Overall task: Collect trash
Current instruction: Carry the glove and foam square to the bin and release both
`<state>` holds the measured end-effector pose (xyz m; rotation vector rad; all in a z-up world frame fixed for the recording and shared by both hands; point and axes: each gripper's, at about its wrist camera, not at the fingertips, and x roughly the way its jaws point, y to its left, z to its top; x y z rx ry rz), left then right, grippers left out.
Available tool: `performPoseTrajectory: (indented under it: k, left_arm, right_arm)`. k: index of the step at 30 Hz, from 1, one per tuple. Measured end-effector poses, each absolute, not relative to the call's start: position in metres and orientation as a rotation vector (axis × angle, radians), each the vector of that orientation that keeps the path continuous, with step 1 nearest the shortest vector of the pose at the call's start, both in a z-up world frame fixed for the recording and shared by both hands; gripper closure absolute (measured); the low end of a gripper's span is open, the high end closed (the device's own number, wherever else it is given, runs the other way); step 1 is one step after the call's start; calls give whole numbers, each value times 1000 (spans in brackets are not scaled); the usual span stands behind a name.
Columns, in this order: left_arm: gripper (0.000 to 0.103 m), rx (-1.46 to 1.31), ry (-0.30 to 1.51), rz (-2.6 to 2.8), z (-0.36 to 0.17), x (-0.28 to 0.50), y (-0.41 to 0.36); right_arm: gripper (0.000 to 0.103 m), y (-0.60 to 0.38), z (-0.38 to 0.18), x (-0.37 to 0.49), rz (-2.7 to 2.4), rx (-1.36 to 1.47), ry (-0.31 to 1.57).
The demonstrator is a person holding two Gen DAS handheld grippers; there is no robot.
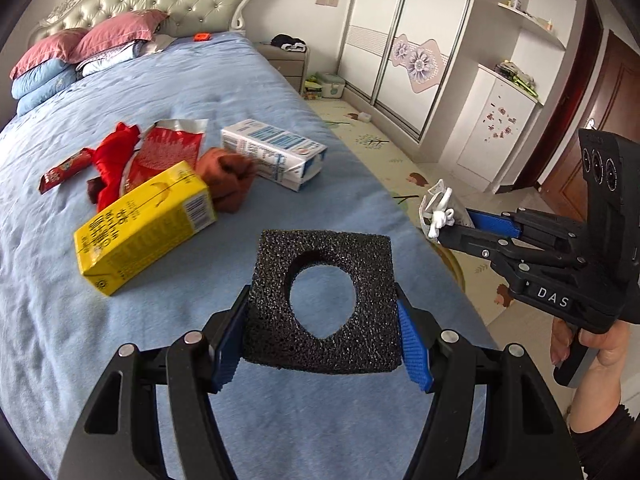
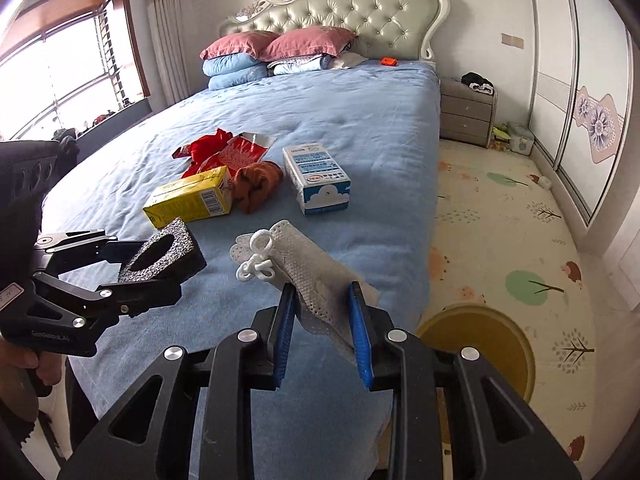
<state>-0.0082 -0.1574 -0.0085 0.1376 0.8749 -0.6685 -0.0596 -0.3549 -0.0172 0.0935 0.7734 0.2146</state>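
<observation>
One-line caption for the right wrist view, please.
Right gripper clamps a white perforated wrapper above the blue bed; left gripper holds black foam.

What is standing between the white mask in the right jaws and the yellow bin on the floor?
Nothing visible. The right gripper holds the white mask over the bed edge, and the yellow bin sits open on the floor just beside and below it.

Black foam square (image 1: 324, 300) with round hole and white perforated wrapper (image 2: 316, 276) are lifted off the bed (image 2: 360, 120); yellow carton (image 1: 146, 226), blue-white carton (image 1: 276, 152), red wrappers (image 1: 168, 148) lie there.
</observation>
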Motion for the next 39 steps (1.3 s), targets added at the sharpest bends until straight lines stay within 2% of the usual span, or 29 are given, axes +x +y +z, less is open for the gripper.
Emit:
performPoseTrajectory:
  k: [9,22,35,36,38,39]
  left_arm:
    - [37,217,887,-799,-15,-24,-245]
    - [37,343,978,-905,-52,-27,-352]
    - [37,315,1066,-861,-80,18,-412]
    - [36,310,1066,-851,-81,22,-417]
    - [32,299,1087,-845,-85,33,-427]
    - [19,294,1101,-840,-87,37,-430]
  right_arm:
    - [76,-429,-20,-103,47,130,765]
    - [76,-513,-56,-139,-92,221,816]
    - [76,-557,-119,-112,-115,326,907]
    - [74,-558,-125,-108,-118,325,918]
    - [63,-558,-134,-99,-125,302,938]
    - [46,-557,-138,-95,-143,285,950]
